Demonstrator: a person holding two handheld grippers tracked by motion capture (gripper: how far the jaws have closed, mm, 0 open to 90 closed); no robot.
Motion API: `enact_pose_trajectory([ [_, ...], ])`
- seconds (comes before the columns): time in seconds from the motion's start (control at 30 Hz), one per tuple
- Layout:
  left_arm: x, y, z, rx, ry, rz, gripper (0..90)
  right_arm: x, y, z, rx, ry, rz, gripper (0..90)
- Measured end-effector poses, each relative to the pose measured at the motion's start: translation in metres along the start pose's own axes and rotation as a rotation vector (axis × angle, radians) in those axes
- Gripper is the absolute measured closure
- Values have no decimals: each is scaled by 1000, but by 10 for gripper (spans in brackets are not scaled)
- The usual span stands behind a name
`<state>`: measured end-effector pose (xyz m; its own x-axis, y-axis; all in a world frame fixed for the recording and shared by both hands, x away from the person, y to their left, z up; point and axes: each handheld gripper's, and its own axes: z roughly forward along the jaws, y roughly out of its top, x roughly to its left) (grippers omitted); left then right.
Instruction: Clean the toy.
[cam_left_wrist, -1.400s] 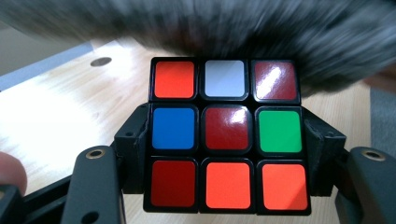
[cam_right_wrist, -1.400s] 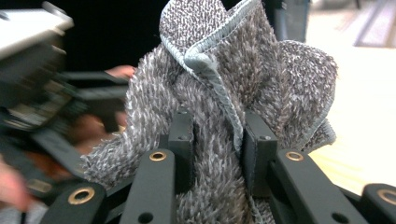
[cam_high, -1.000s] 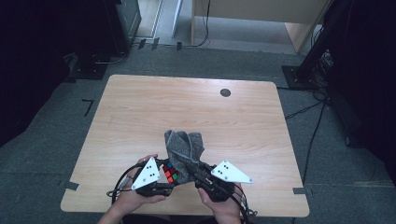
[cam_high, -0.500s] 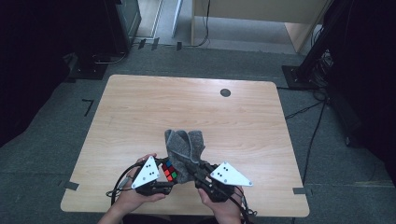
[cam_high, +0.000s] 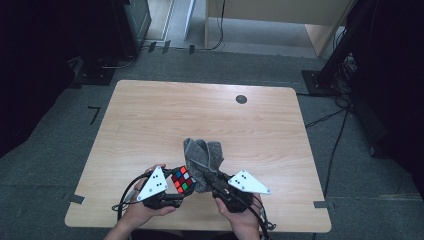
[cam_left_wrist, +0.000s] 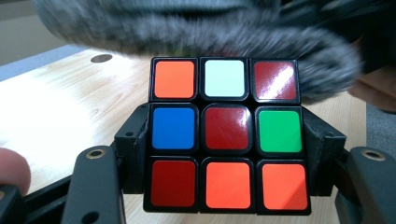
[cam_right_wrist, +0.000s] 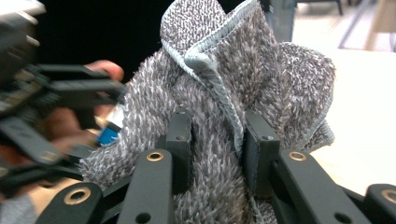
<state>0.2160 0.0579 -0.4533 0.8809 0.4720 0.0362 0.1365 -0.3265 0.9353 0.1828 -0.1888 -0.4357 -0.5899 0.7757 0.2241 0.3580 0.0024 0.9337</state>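
The left gripper (cam_high: 176, 192) clamps the puzzle cube (cam_left_wrist: 226, 135) above the table's (cam_high: 150, 115) near edge; the right gripper (cam_right_wrist: 217, 140) pinches the grey cloth (cam_right_wrist: 224, 84) against it, so wiping looks underway, not finished

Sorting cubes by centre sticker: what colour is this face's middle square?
Dark red, clearest in the left gripper view: centre sticker of the cube.

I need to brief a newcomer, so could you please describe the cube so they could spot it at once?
Look at the near edge of the wooden table, where two hands meet. The cube sits clamped in the left tongs, beside a grey cloth. It alone is hard-edged, with red, orange, blue, green and white squares.
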Motion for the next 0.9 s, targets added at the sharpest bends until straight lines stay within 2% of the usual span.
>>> enact_pose_trajectory([
  [0.1, -1, 0, 1, 11, -7, 12, 342, 9, 5, -3, -26, 30, -29, 683],
  [0.17, -2, 0, 1, 7, -4, 14, 342, 11, 5, -3, -24, 31, -39, 683],
  [0.4, 0, 1, -2, -1, 12, 16, 342, -3, -3, 2, 13, -10, -20, 684],
  [0.63, 1, 1, -5, -11, 10, 10, 342, -3, -4, 3, 25, -25, -19, 687],
  [0.73, 0, 1, -4, -6, 11, 16, 342, 3, 2, -1, -6, 18, -2, 687],
  [0.8, -2, 1, -3, -3, 7, 23, 342, 10, 6, -3, -24, 43, -19, 687],
  [0.9, -3, 3, -5, -22, 11, 29, 342, 11, 7, -3, -25, 44, -33, 690],
])
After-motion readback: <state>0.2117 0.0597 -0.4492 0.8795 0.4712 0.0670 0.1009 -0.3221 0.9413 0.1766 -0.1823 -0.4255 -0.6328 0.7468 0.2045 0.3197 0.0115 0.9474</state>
